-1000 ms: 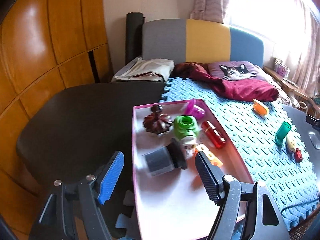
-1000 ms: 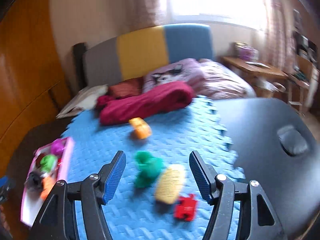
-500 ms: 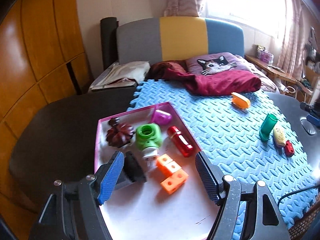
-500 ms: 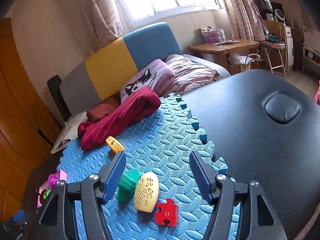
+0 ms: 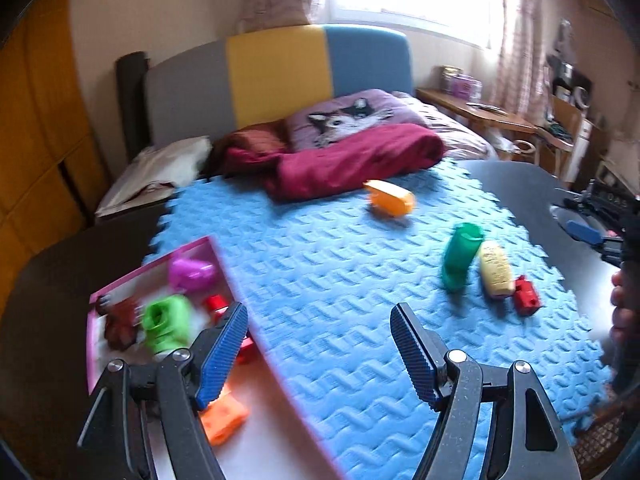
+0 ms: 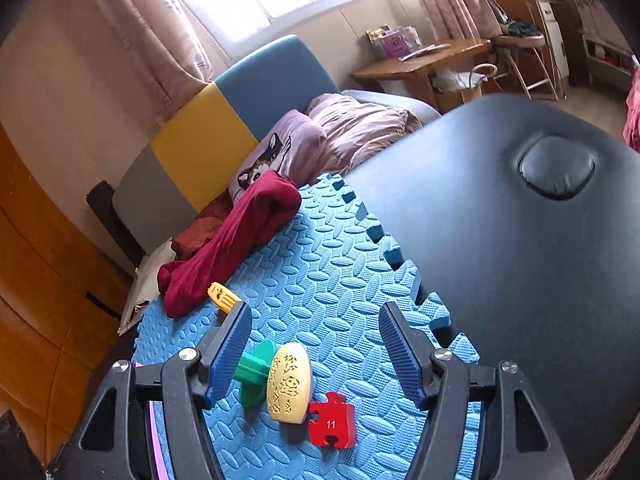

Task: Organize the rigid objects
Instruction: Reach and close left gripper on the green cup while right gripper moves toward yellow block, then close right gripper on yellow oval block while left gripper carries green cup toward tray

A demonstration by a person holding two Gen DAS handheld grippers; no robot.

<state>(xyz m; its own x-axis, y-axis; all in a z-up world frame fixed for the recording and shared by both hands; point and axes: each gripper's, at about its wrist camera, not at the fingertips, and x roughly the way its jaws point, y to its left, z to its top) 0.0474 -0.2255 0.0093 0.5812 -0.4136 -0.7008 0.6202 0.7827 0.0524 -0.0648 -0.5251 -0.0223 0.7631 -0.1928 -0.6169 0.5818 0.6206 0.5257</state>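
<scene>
A pink-rimmed tray (image 5: 208, 245) at the left of the blue foam mat (image 5: 328, 280) holds a purple piece (image 5: 192, 274), a green spool (image 5: 166, 320), a red piece (image 5: 216, 304), a dark brown piece (image 5: 118, 322) and an orange block (image 5: 224, 418). On the mat lie an orange piece (image 5: 390, 198), a green spool (image 6: 254, 374), a yellow oval (image 6: 289, 382) and a red puzzle piece (image 6: 332, 426). My left gripper (image 5: 318, 354) is open and empty over the tray's right edge. My right gripper (image 6: 314, 354) is open and empty just above the yellow oval.
A crimson cloth (image 5: 352, 162) and cat pillow (image 5: 344, 118) lie at the mat's far edge. The black padded table (image 6: 520, 248) runs right of the mat. A wooden wardrobe (image 5: 36, 128) stands at left, a desk (image 6: 424, 62) far right.
My left gripper has swung right, from over the tray's middle to its right edge, leaving the dark cylinder in the tray. My right gripper has come closer over the yellow oval.
</scene>
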